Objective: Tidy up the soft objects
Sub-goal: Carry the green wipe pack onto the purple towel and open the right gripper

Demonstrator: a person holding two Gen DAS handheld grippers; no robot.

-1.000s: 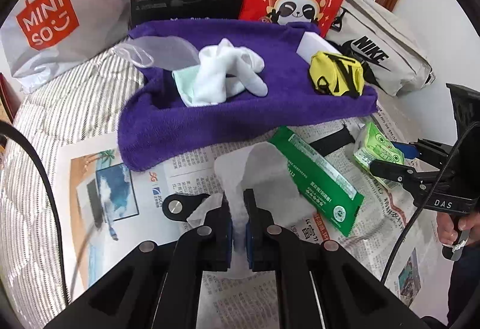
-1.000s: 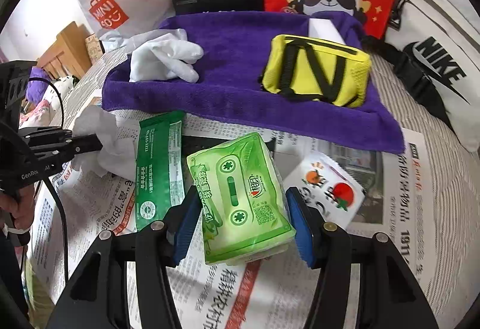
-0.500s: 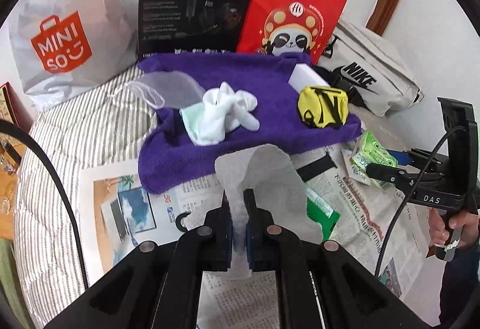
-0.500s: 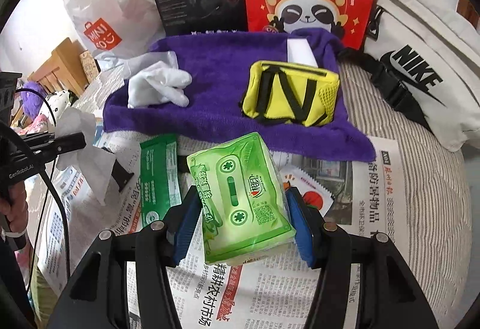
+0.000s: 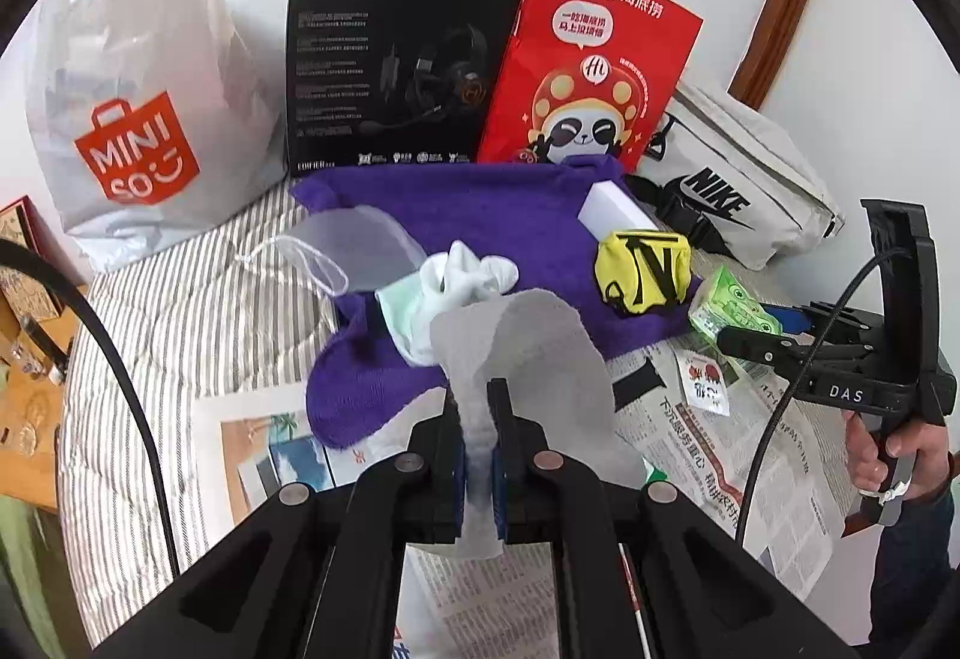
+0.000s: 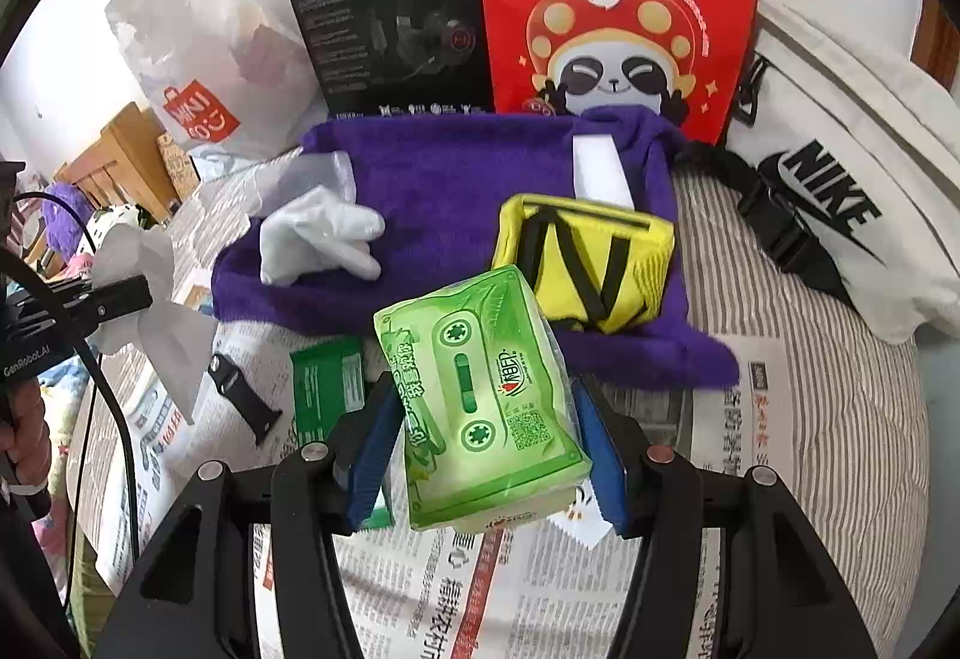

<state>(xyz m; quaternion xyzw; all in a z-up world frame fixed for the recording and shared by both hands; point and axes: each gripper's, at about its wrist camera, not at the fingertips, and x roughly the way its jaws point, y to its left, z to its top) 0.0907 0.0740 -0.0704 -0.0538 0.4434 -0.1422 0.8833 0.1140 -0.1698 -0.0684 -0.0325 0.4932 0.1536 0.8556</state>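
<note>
We see the striped mattress [image 5: 198,311] with newspaper [image 6: 492,587] spread over its near part; against the wall stand a white Miniso bag [image 5: 138,119], a black headset box [image 5: 396,65], a red panda bag [image 5: 594,71] and a white Nike bag [image 6: 840,191]. The purple towel [image 6: 456,185] lies ahead of both cameras and carries a yellow pouch [image 6: 588,263], white gloves [image 6: 324,239] and a white block [image 6: 600,167]. Only the left wrist view shows a translucent drawstring pouch [image 5: 354,251] at the towel's far left edge. Only the right wrist view shows a green sachet [image 6: 327,383] and a black strap piece [image 6: 246,401] on the newspaper, both partly hidden by the white tissue [image 5: 528,359] in the other view. Our left gripper [image 5: 477,419] pinches that tissue, its jaws pressed almost together, the sheet raised before the towel. Our right gripper [image 6: 480,443] clamps the green tissue pack [image 6: 480,395] at its sides, held above the newspaper just short of the towel's near edge. The pack's underside and the tissue's lower end are hidden.
</note>
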